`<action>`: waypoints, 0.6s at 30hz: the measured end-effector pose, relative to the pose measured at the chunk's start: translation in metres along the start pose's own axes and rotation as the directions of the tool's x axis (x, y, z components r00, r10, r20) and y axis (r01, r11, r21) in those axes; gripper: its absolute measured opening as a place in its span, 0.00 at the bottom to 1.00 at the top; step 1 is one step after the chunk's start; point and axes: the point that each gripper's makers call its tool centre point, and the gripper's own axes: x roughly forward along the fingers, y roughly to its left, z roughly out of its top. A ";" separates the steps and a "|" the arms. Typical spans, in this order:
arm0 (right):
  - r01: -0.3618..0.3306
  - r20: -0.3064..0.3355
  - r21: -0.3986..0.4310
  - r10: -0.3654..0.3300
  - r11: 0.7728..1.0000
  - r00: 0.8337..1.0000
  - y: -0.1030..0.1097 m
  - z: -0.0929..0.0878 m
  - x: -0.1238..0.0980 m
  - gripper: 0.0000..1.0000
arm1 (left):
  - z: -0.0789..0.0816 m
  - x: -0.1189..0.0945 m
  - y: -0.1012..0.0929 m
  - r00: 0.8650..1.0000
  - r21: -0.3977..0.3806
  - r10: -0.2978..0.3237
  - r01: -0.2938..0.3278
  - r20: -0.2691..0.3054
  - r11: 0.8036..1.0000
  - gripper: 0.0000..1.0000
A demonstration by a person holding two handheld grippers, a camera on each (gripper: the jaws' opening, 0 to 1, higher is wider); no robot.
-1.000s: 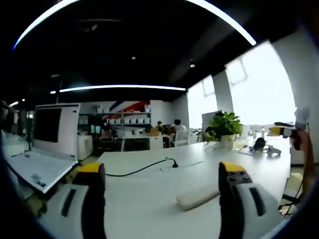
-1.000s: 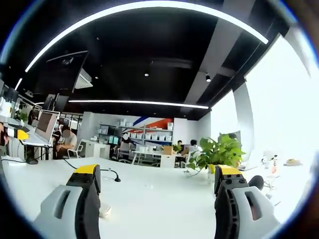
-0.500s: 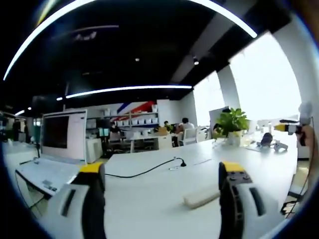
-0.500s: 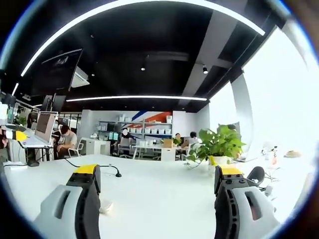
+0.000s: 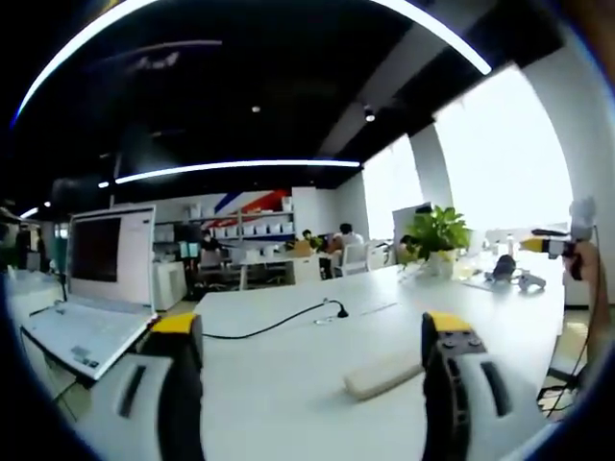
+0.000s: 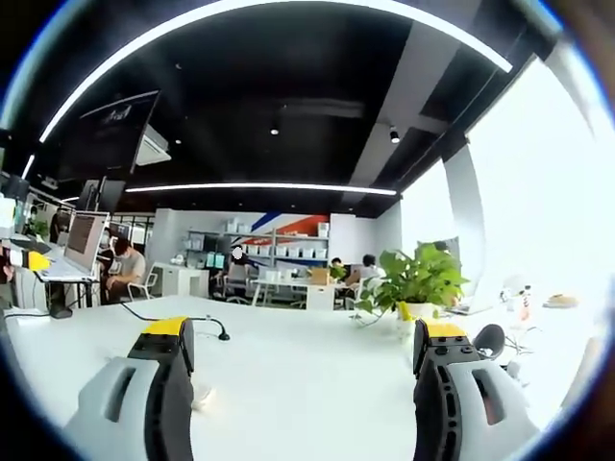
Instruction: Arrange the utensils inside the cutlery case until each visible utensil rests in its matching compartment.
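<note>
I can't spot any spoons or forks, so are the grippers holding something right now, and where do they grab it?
Nothing is held. The left gripper and the right gripper both stand open above the white table, with only bare table between their jaws.

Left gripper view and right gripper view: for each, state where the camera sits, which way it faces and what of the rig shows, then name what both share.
Left gripper view: rides on the left gripper, jaws apart, looking level across a white table past a pale bar and a black cable towards a laptop.
Right gripper view: rides on the right gripper, jaws apart, facing across the table towards a potted plant and distant shelves.
Shared: the table, cable, plant and shelves.
</note>
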 end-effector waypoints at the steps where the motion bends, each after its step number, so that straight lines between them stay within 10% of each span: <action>1: 0.000 -0.005 0.000 0.000 1.000 1.000 -0.001 -0.002 0.000 0.99 | 0.000 0.000 -0.001 1.000 0.001 -0.001 0.001 0.000 1.000 1.00; 18: -0.012 -0.015 0.000 0.012 1.000 1.000 0.000 -0.003 -0.002 0.99 | -0.005 0.001 -0.011 0.999 0.002 -0.036 0.036 -0.017 0.999 1.00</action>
